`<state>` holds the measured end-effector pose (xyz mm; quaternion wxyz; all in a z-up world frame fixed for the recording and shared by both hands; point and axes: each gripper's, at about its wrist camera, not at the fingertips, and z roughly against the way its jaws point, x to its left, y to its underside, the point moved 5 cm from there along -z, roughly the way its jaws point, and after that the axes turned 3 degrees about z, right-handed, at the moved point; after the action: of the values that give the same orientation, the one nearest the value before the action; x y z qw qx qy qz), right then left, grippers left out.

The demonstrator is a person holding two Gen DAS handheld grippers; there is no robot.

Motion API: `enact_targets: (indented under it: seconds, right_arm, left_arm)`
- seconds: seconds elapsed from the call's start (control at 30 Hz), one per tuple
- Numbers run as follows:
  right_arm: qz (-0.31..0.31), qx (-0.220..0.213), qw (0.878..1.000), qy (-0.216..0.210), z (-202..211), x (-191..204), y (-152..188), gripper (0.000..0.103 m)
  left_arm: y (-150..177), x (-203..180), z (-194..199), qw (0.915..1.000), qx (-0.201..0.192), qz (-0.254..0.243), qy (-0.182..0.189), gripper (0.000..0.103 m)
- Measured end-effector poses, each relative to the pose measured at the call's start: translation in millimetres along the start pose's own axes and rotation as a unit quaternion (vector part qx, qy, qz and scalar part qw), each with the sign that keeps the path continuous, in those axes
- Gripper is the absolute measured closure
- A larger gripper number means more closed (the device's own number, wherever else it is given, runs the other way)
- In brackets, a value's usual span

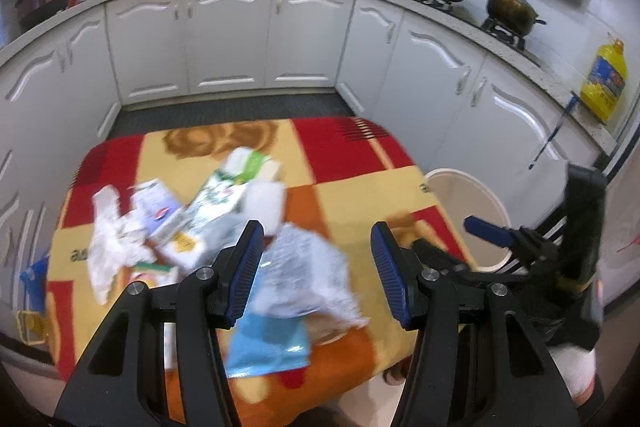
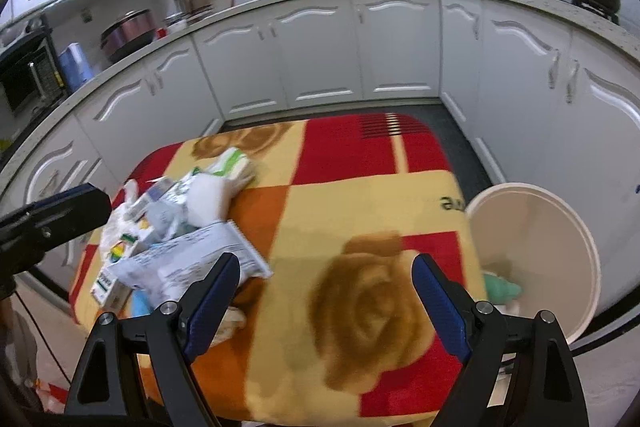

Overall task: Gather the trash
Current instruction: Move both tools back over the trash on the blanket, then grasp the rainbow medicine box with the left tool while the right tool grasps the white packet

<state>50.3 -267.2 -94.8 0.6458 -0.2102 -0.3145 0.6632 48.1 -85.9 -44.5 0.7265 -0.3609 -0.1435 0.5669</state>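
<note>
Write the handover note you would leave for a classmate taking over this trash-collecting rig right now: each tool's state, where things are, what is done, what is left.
Left tool: open, empty, above the trash pile.
Right tool: open, empty, above bare blanket.
Bin: beside the table's right edge, a greenish item already inside.
Left to do: cartons, wrappers and crumpled paper remain heaped on the blanket's left side; the printed white wrapper lies nearest the left tool.
</note>
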Motion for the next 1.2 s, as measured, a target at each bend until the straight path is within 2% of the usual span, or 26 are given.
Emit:
enact_targets:
  seconds: [0.23,0.33,0.43,0.5,0.67,0.77,0.83,0.93,1.07,1.2]
  right_arm:
    - [0.01,0.009,0.999,-0.031,-6.0,24.3,0.4,0.017]
    - [0.023,0.009,0.998,-0.057,-5.9,38.2,-0.2,0.017]
    - [0.04,0.019,0.995,-0.087,-9.6,54.6,1.5,0.01]
    - [0.046,0.026,0.993,-0.101,-12.6,64.7,4.0,0.01]
    - [0.05,0.049,0.99,-0.125,-26.4,86.1,6.8,0.01]
    - [0.013,0.068,0.987,-0.142,-35.7,86.1,4.1,0.01]
    - [-0.032,0.082,0.984,-0.153,-43.3,81.6,-0.1,0.01]
    - [-0.057,0.103,0.981,-0.151,-54.9,82.6,-3.8,0.01]
    - [-0.052,0.134,0.98,-0.14,-72.8,92.0,-1.7,0.01]
    - [-0.063,0.144,0.979,-0.133,-84.2,91.2,1.4,0.01]
  left_arm:
    - [24.9,67.7,5.9,0.9984,0.025,0.043,-0.028,0.049]
    - [38.1,92.8,6.5,0.9969,0.036,0.06,-0.035,0.049]
    - [52.3,110.5,0.8,0.9952,0.055,0.074,-0.033,0.048]
    - [61.6,121.3,-5.8,0.9937,0.067,0.082,-0.037,0.048]
    - [73.3,133.3,-21.7,0.9917,0.08,0.089,-0.046,0.048]
    - [76.8,135.4,-29.3,0.9919,0.08,0.086,-0.047,0.048]
    - [77.6,134.3,-32.4,0.9927,0.072,0.077,-0.058,0.046]
    - [75.4,133.6,-36.6,0.9932,0.067,0.062,-0.072,0.045]
    - [69.8,138.0,-34.4,0.9936,0.061,0.064,-0.07,0.045]
    - [71.5,144.9,-39.9,0.9923,0.069,0.068,-0.077,0.045]
